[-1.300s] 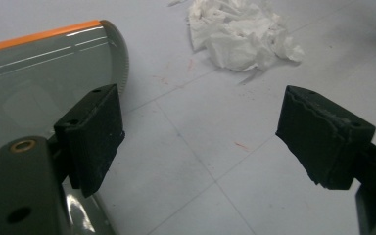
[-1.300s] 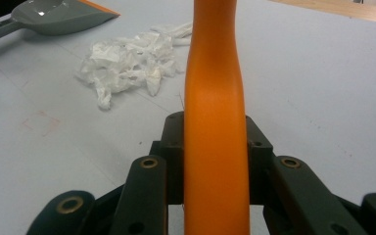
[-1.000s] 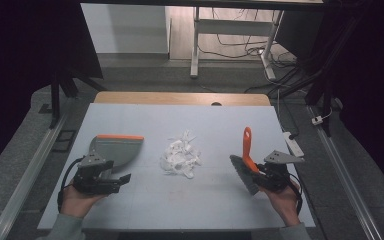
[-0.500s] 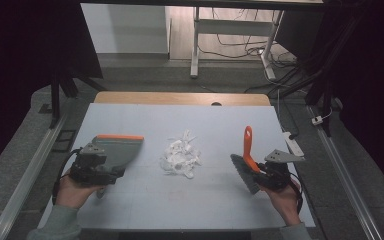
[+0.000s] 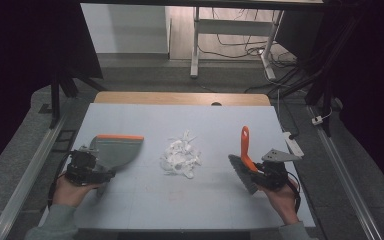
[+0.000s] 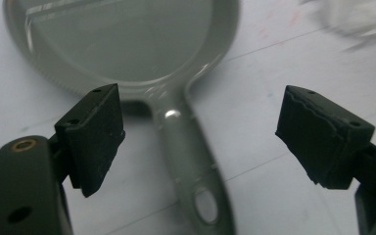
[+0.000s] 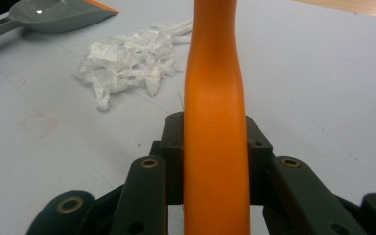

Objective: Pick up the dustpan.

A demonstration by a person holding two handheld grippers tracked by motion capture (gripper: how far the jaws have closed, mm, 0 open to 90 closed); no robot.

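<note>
The table (image 5: 180,200) is carrying a grey dustpan (image 5: 116,150) at its left, a heap of crumpled white paper (image 5: 181,156) in the middle and an orange-handled brush (image 5: 244,159) at the right; the step in hand looks like picking up the dustpan before sweeping. The left gripper (image 6: 198,142) is standing released, its jaws spread either side of the dustpan's handle (image 6: 188,156) without touching; next it needs to lower and clench there. The right gripper (image 5: 260,172) is grasping the brush; since a second ago the left hand has been sliding in behind the dustpan.
</note>
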